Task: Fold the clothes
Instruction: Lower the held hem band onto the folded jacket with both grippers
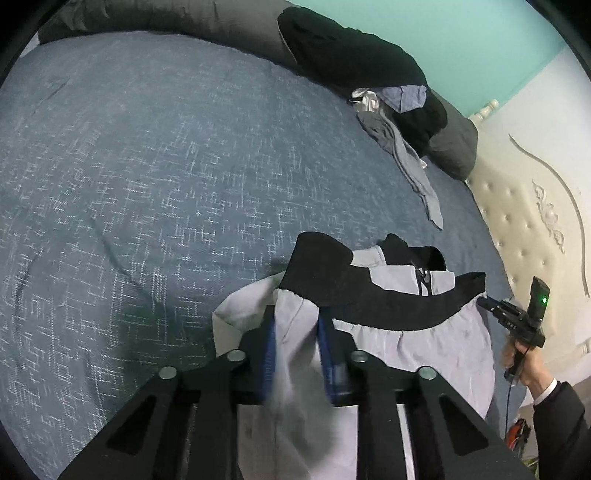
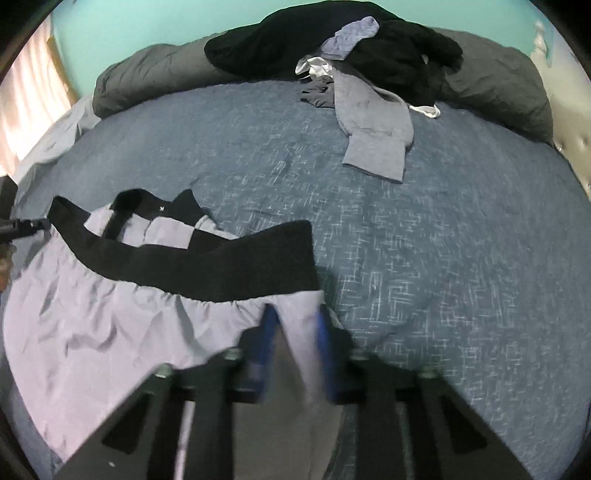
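A pale lilac-grey jacket (image 1: pixel 424 343) (image 2: pixel 110 325) with a black hem band (image 1: pixel 388 306) (image 2: pixel 221 266) and a black collar is stretched out over the blue bed cover (image 1: pixel 147 184) (image 2: pixel 461 240). My left gripper (image 1: pixel 297 325) is shut on a fold of its pale fabric just below the band; its tip shows at the band's other end in the right wrist view (image 2: pixel 40 223). My right gripper (image 2: pixel 293 325) pinches the fabric below the band in the same way. In the left wrist view it (image 1: pixel 484 302) touches the band's far corner, held by a hand (image 1: pixel 524 365).
A heap of black and grey clothes (image 1: pixel 369 74) (image 2: pixel 369 55) lies at the far side of the bed, and a grey-blue garment (image 1: pixel 413 166) (image 2: pixel 373 129) trails out of it. A dark grey rolled duvet (image 1: pixel 184 18) (image 2: pixel 147 74) runs behind. A cream tufted headboard (image 1: pixel 535 221) stands to the right.
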{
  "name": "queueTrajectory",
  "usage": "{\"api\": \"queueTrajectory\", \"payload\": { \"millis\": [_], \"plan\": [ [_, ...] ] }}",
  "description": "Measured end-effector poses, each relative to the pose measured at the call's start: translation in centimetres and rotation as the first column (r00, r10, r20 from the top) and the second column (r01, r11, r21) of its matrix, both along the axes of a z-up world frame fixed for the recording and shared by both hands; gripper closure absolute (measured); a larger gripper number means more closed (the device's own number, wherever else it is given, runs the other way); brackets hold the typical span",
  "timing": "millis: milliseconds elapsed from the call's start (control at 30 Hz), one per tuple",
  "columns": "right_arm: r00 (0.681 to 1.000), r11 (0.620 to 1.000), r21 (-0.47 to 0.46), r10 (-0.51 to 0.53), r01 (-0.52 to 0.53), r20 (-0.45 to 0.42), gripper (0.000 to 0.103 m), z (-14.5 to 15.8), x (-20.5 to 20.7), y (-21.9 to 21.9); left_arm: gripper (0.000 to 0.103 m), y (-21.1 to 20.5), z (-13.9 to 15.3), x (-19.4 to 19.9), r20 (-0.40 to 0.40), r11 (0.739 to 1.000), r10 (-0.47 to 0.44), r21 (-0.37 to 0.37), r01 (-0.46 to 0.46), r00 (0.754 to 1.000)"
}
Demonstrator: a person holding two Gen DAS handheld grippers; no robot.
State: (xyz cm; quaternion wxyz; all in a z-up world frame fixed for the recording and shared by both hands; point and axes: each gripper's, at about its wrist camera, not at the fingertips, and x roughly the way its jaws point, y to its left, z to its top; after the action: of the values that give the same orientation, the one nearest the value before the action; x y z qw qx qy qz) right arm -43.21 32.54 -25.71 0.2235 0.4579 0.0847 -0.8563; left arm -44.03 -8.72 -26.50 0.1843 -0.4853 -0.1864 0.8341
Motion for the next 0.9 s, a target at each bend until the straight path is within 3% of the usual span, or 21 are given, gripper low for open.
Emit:
{"api": "queueTrajectory", "payload": {
  "millis": [133, 367, 500, 767, 900],
  "plan": [
    [0.999, 1.000, -0.014, -0.010, 0.010, -0.034, 0.094, 0.8, 0.6, 0.5, 0.091, 0.2, 1.0, 0.7, -0.048, 1.000, -0.009, -0.012, 0.008, 0.999],
    [0.989, 0.997, -0.066, -0.035, 0.026, -0.142, 0.096, 4.5, 1.5, 0.3, 0.093, -0.6, 4.0, 1.4, -0.130, 0.999, 0.036, 0.010, -0.036, 0.991],
    [0.986, 0.997, -0.067, -0.038, 0.027, -0.161, 0.096, 5.6, 0.8, -0.1, 0.093, -1.1, 4.4, 0.4, -0.126, 0.998, 0.056, -0.007, -0.057, 0.990],
    [0.995, 0.997, -0.026, -0.080, 0.079, -0.061, 0.096, 2.4, -3.1, -0.7, 0.092, -1.0, 2.3, -2.4, -0.078, 0.997, 0.070, -0.034, -0.073, 0.995],
    [0.995, 0.996, -0.003, -0.088, 0.088, -0.037, 0.096, 1.1, -4.2, -1.3, 0.092, -0.5, 0.3, -3.3, -0.031, 0.994, 0.062, -0.092, -0.064, 0.998]
  ]
}}
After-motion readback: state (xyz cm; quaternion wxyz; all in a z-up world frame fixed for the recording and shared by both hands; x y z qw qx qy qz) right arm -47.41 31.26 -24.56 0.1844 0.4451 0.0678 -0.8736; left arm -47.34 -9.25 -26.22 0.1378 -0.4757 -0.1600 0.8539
